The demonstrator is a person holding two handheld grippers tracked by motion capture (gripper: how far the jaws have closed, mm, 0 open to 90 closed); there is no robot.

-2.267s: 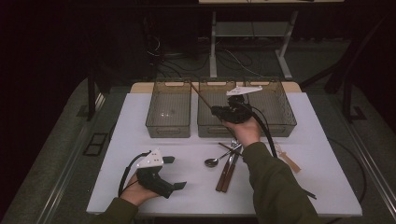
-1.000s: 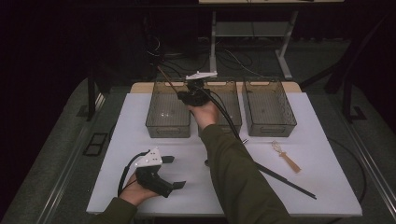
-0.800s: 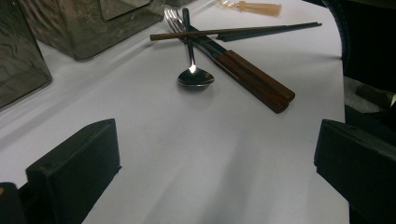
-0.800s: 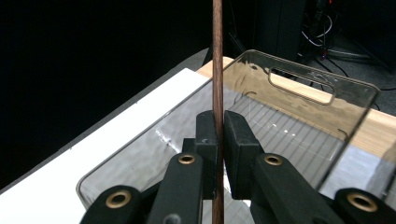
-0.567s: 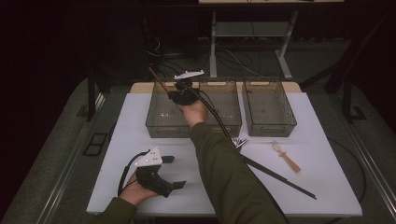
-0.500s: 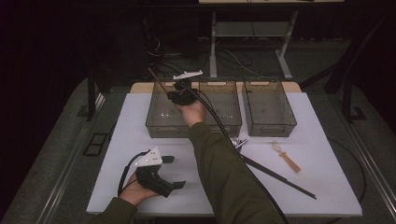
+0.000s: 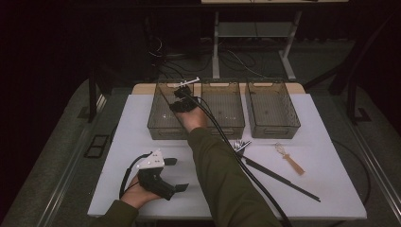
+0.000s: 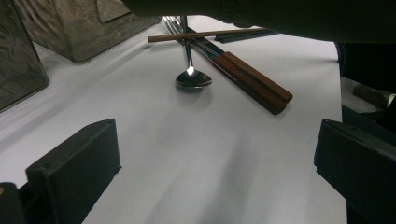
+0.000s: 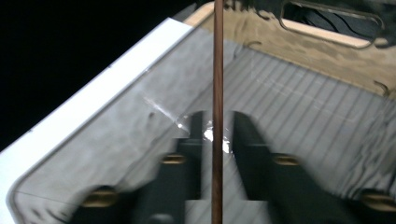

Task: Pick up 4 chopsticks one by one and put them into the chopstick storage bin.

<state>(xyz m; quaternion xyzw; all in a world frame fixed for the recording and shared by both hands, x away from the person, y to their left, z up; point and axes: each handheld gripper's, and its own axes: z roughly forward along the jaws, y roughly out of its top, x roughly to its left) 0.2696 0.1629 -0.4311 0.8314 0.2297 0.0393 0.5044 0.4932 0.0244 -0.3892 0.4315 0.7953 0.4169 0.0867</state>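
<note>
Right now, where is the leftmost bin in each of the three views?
High view: leftmost bin sits back left on the table, with the right claw over it.
Left gripper view: probably the wall at the far left edge.
Right gripper view: its ribbed floor lies beneath the right claw, which grips a chopstick.
Shared landmark: the white table beside the bin.

Three clear plastic bins stand side by side along the far edge of the white worktop (image 7: 331, 189): the left bin (image 7: 163, 120), the middle bin (image 7: 224, 113), the right bin (image 7: 272, 111). The right hand-held gripper (image 7: 182, 97) sits over the left bin, a thin brown wooden stick (image 9: 217, 93) between its jaws. The left hand-held gripper (image 7: 172, 175) rests on the worktop's near left. A steel spoon (image 8: 192, 77) and wood-handled utensils (image 8: 252, 81) lie before the middle bin.
</note>
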